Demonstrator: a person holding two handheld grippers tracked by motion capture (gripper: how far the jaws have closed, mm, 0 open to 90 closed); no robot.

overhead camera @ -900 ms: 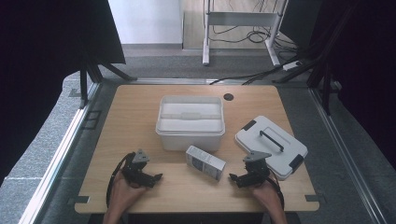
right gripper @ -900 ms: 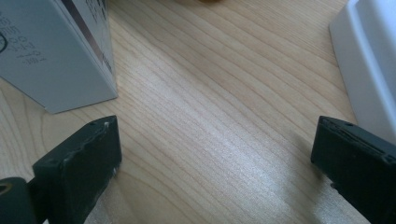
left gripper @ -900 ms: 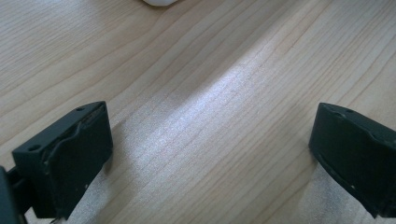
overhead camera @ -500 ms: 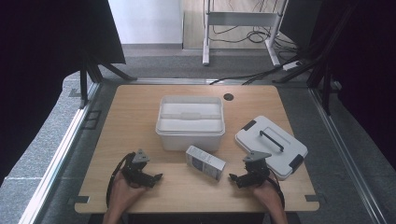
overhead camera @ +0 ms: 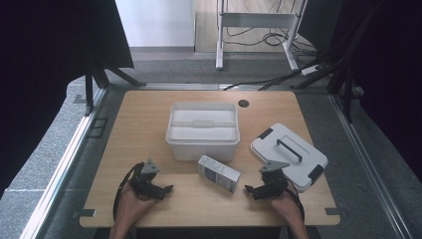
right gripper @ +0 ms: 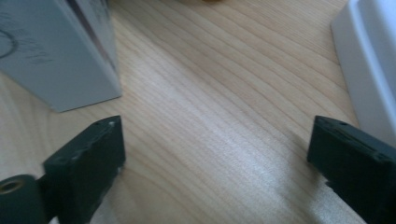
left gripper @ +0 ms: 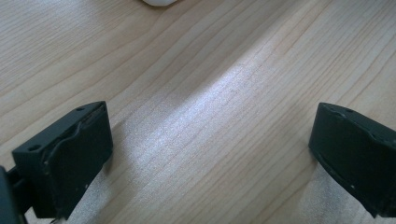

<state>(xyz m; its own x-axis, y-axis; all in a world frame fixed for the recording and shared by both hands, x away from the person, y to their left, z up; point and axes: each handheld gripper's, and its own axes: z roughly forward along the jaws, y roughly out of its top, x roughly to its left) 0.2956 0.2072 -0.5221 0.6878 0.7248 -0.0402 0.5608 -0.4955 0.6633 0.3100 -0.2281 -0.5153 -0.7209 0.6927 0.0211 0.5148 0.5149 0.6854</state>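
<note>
Small carton (overhead camera: 219, 174) is laid flat on the table (overhead camera: 149, 124), just before the open bin (overhead camera: 202, 130), lid (overhead camera: 289, 156) off to its right. Probably light and crushable, so it's best gripped across the narrow sides. Right gripper (overhead camera: 255, 191) and left gripper (overhead camera: 161, 191) are rested low, jaws spread wide, nothing held.

Small white carton (overhead camera: 219, 174) flat on the table, askew, just before the tub.

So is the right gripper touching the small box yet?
Apart. In the right gripper view, bare wood separates the right gripper from the small box; its jaws stand open.
</note>
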